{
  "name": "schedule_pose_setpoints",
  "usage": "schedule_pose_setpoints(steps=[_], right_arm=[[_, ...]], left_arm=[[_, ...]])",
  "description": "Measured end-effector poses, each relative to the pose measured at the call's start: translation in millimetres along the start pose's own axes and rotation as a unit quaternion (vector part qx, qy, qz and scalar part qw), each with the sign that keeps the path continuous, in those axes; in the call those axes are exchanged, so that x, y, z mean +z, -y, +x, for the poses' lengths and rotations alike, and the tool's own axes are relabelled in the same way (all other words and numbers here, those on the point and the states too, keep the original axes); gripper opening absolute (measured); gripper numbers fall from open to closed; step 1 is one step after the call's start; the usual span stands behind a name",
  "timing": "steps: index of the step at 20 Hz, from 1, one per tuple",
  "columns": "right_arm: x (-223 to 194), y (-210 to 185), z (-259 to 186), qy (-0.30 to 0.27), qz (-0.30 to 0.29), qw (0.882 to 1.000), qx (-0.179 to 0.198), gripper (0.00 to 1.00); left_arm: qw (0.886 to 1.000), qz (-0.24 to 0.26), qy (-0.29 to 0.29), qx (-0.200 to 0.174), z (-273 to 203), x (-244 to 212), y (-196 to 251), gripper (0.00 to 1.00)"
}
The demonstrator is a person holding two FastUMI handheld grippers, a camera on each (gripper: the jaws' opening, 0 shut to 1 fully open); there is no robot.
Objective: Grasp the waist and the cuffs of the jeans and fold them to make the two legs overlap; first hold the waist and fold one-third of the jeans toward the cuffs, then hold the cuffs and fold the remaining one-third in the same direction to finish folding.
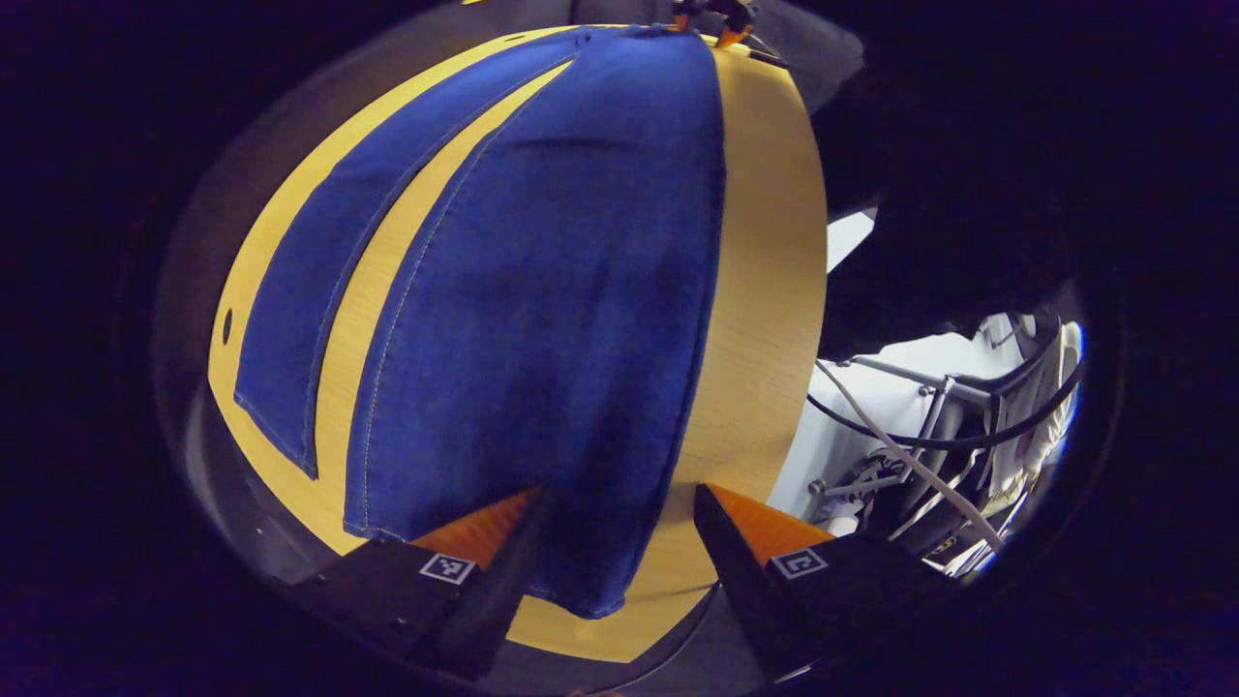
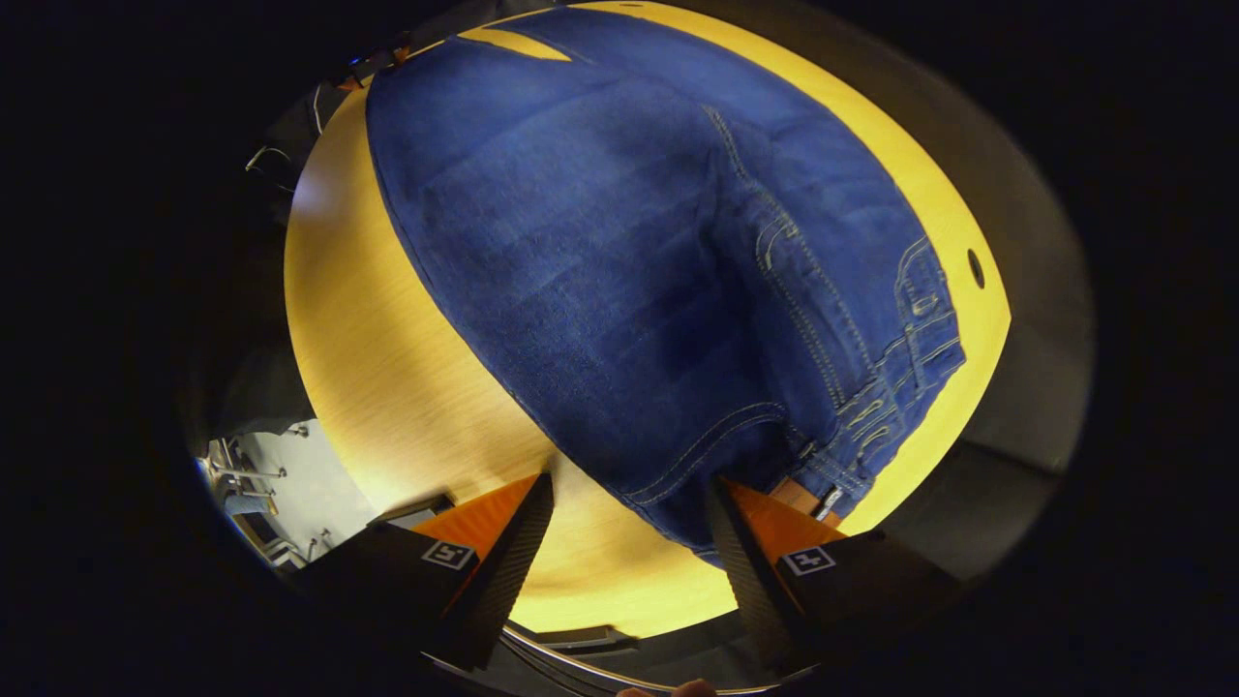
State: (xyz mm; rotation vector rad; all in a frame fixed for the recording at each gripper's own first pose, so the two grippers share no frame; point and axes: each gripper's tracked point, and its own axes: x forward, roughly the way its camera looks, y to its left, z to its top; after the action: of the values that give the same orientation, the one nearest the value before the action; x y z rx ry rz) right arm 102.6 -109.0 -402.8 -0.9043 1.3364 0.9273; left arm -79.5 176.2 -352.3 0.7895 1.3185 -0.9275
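Note:
Blue jeans (image 1: 542, 290) lie flat on a yellow wooden table (image 1: 765, 290) with the two legs spread apart. In the left gripper view, the near leg's cuff (image 1: 581, 581) reaches down between the fingers of my left gripper (image 1: 618, 492), which stands open around it. The other leg (image 1: 319, 290) lies to its left. In the right gripper view, the waist (image 2: 871, 416) with its belt loops is at the near right. My right gripper (image 2: 631, 479) is open, and the waist's corner (image 2: 678, 503) lies between its fingers, against the right one. The right gripper (image 1: 711, 19) also shows at the far waist end.
A small round hole (image 2: 975, 268) marks the table beside the waist. Past the table's edge are a white floor, metal frames and cables (image 1: 929, 436). Bare wood (image 2: 387, 368) runs along the jeans' left side in the right gripper view.

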Motion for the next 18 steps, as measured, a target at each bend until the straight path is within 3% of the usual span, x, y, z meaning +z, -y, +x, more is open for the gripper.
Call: schedule_pose_setpoints(steps=[3, 4, 5, 7, 8, 13, 18], right_arm=[[4, 5, 2, -0.008, 0.055, 0.998, 0.005, 0.97], [5, 13, 4, -0.008, 0.077, 0.997, -0.001, 0.94], [8, 37, 3, 0.003, 0.097, 0.994, -0.044, 0.65], [11, 44, 3, 0.018, 0.186, 0.981, -0.056, 0.05], [12, 45, 5, 0.025, 0.21, 0.976, -0.056, 0.05], [21, 47, -14, 0.064, 0.261, 0.961, -0.065, 0.05], [54, 70, -73, 0.162, 0.309, 0.933, -0.094, 0.05]], left_arm=[[1.0, -0.01, 0.007, 0.005, 6, 0, -9, 0.93], [0.999, -0.026, 0.016, 0.014, 4, 3, -14, 0.81], [0.998, -0.05, 0.025, 0.033, 4, 4, -24, 0.7], [0.993, -0.099, 0.04, 0.055, -1, 11, -29, 0.1], [0.991, -0.113, 0.041, 0.062, 1, 12, -27, 0.06], [0.985, -0.137, 0.035, 0.099, -5, 10, -33, 0.06], [0.967, -0.179, 0.051, 0.175, -46, 22, -67, 0.06]])
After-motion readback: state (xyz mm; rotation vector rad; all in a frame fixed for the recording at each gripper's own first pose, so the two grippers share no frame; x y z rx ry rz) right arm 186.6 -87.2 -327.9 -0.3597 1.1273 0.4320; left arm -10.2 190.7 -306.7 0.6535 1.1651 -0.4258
